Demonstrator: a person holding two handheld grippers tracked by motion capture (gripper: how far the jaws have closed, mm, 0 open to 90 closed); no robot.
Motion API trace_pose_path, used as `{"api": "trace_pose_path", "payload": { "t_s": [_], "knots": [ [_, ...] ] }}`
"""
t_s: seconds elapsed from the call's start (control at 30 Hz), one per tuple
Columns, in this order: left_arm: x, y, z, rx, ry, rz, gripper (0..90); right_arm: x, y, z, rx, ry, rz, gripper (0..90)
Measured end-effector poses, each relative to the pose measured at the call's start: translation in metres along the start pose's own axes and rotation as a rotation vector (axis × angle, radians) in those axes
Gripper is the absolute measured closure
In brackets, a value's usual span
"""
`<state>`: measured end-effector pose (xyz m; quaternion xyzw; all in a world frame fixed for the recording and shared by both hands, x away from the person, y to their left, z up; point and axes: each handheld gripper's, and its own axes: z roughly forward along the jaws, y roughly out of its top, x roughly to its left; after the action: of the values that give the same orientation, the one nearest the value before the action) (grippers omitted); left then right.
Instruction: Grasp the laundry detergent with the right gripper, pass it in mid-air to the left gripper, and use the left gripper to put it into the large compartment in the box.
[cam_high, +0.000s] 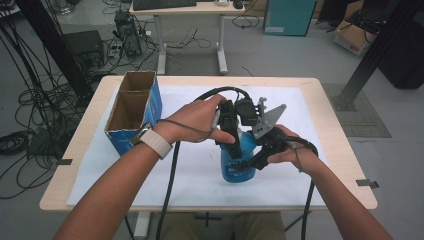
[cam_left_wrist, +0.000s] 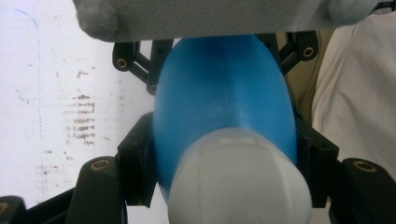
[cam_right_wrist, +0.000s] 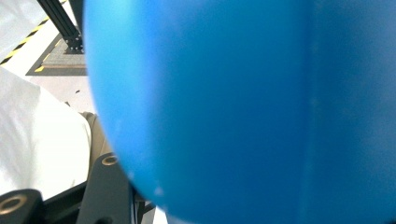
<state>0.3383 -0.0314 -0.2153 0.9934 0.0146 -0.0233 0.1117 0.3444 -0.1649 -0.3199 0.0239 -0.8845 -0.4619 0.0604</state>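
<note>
Left claw (cam_high: 231, 137) clamped across the upper body of the blue bottle (cam_high: 239, 162), just under its white cap (cam_left_wrist: 238, 179); right claw (cam_high: 255, 161) shut on the lower body from the opposite side. Bottle stands upright on the bench (cam_high: 300, 175), long axis vertical, directly between both claws. Smooth glossy plastic, oval section, likely slippery. Cap lies nearest the left claw. Open cardboard box (cam_high: 132, 107) sits well left.
</note>
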Motion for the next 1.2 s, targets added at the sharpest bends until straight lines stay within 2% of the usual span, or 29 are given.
{"api": "trace_pose_path", "payload": {
  "t_s": [0.27, 0.33, 0.4, 1.2],
  "knots": [
    [-0.0005, -0.0002, 0.0007, 0.000, -0.004, -0.008, 37.2, -0.0002, -0.0005, 0.0003, 0.000, 0.000, -0.002, 42.5],
    [0.0001, 0.0001, 0.0004, 0.002, 0.009, 0.001, 37.2, -0.0002, -0.0006, 0.0003, 0.000, -0.001, -0.002, 42.5],
    [-0.0005, 0.0000, 0.0010, 0.001, -0.004, -0.008, 37.2, -0.0001, -0.0007, 0.0000, 0.001, -0.002, -0.001, 42.5],
    [-0.0014, 0.0007, 0.0007, -0.001, 0.000, -0.013, 37.3, 0.0002, -0.0008, -0.0017, 0.009, -0.008, -0.008, 42.4]
  ]
}}
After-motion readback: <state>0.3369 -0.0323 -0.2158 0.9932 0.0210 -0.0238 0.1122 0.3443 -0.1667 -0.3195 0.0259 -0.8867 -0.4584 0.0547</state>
